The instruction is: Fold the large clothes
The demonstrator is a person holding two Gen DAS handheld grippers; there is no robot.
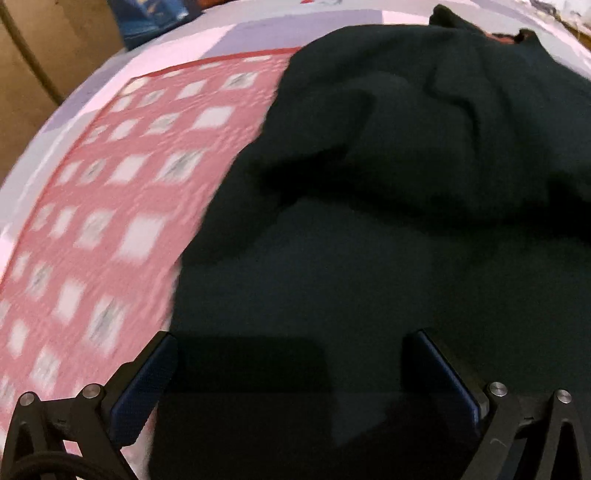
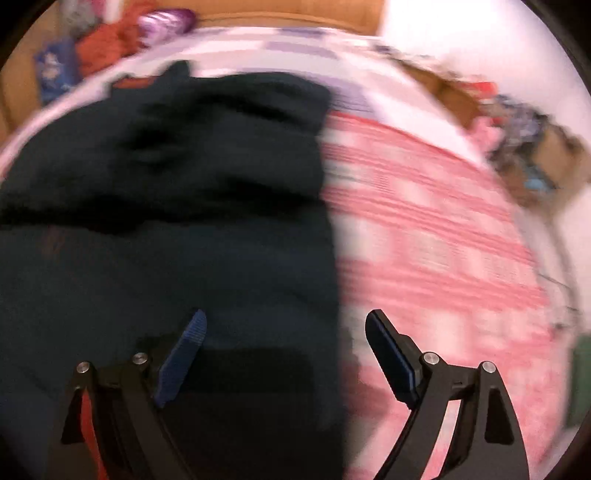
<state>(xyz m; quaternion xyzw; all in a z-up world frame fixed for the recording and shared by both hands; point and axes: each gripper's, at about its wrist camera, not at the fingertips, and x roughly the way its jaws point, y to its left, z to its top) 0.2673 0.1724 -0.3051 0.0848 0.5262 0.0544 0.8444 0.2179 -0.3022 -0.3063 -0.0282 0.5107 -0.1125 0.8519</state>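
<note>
A large dark green-black garment (image 1: 388, 221) lies spread on a pink checked quilt (image 1: 110, 221), rumpled at its far end. My left gripper (image 1: 291, 339) hangs open above the garment's near left edge, with only cloth seen through the gap. In the right wrist view the same garment (image 2: 166, 221) fills the left half. My right gripper (image 2: 286, 321) is open over the garment's right edge, its left finger above the dark cloth and its right finger above the quilt (image 2: 443, 258). Nothing is held between either pair of pads. Both views are blurred.
The quilt covers a bed with a pale lilac sheet (image 1: 258, 33) at the far end. A blue item (image 1: 147, 18) lies beyond the bed's far left corner. Red and purple things (image 2: 129, 33) pile at the head. A cluttered cardboard box (image 2: 535, 147) stands to the right.
</note>
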